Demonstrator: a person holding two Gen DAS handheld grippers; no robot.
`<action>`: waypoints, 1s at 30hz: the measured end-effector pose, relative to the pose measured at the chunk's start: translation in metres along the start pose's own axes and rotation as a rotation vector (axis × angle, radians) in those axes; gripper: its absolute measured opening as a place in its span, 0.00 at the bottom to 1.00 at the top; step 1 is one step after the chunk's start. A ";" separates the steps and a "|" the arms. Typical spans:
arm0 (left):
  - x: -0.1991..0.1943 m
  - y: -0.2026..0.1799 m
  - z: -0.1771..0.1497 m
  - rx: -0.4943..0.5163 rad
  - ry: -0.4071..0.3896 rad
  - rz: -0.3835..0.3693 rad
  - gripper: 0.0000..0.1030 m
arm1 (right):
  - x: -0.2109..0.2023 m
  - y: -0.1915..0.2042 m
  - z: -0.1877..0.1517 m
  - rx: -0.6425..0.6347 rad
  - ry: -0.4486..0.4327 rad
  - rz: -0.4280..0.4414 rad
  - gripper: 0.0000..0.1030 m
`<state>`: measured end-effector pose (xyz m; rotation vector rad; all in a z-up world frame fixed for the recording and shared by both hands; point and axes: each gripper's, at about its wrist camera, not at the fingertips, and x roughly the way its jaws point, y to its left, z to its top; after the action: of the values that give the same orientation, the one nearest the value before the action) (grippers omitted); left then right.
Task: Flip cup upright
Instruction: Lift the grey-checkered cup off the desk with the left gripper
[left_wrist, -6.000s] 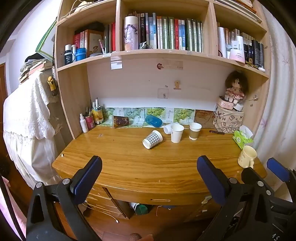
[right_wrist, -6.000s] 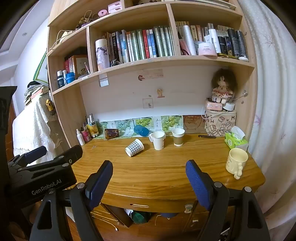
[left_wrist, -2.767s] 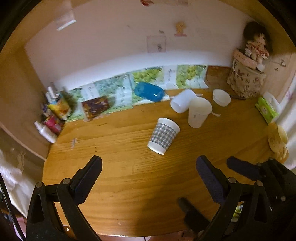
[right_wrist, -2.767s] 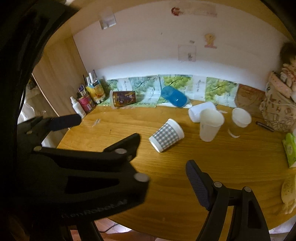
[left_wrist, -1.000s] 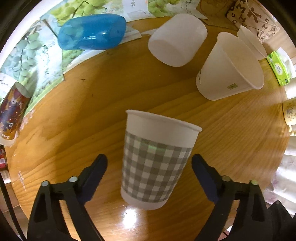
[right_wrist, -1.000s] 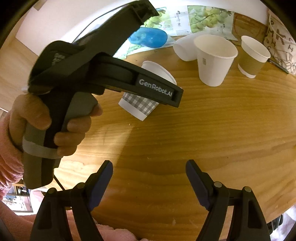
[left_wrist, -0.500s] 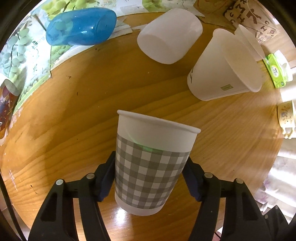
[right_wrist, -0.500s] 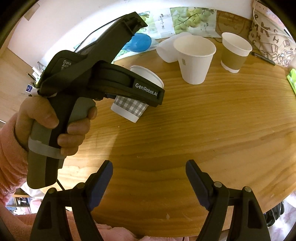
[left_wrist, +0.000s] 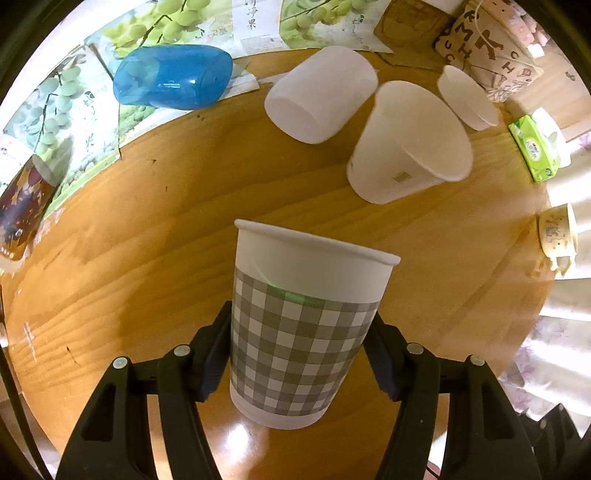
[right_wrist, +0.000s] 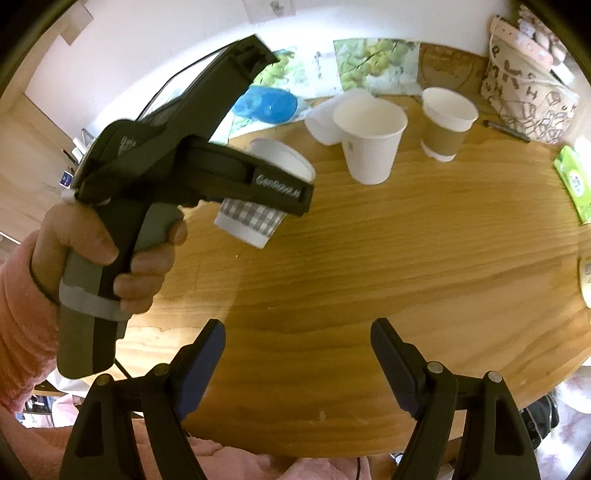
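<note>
A grey-and-white checked paper cup (left_wrist: 299, 332) is clamped between the blue pads of my left gripper (left_wrist: 299, 350), rim pointing away from the camera. In the right wrist view the same cup (right_wrist: 255, 218) shows tilted, its base a little above the wooden desk (right_wrist: 369, 266), half hidden by the left gripper's body (right_wrist: 207, 166). My right gripper (right_wrist: 297, 354) is open and empty over the desk's front part.
A white cup (left_wrist: 317, 99) and a blue cup (left_wrist: 173, 75) lie on their sides at the back. A white paper cup (right_wrist: 369, 140) and a brown-sleeved cup (right_wrist: 445, 122) stand upright. A green tissue pack (right_wrist: 574, 184) and a mug (left_wrist: 557, 232) sit at the right.
My left gripper has closed fully onto the checked cup and raised it slightly. The right gripper stays open and has drifted a little.
</note>
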<state>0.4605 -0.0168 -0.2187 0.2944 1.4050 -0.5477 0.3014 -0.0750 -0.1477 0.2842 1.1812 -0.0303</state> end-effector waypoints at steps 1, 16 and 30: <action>-0.002 0.000 -0.003 -0.001 0.003 0.003 0.66 | -0.004 -0.002 -0.001 0.000 -0.008 -0.004 0.79; -0.037 -0.041 -0.057 -0.088 -0.075 0.129 0.67 | -0.052 -0.029 -0.024 -0.070 -0.102 0.046 0.79; -0.056 -0.093 -0.116 -0.224 -0.120 0.171 0.67 | -0.081 -0.061 -0.050 -0.188 -0.116 0.107 0.79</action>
<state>0.3099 -0.0258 -0.1701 0.1957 1.2974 -0.2606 0.2143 -0.1323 -0.1040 0.1771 1.0442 0.1548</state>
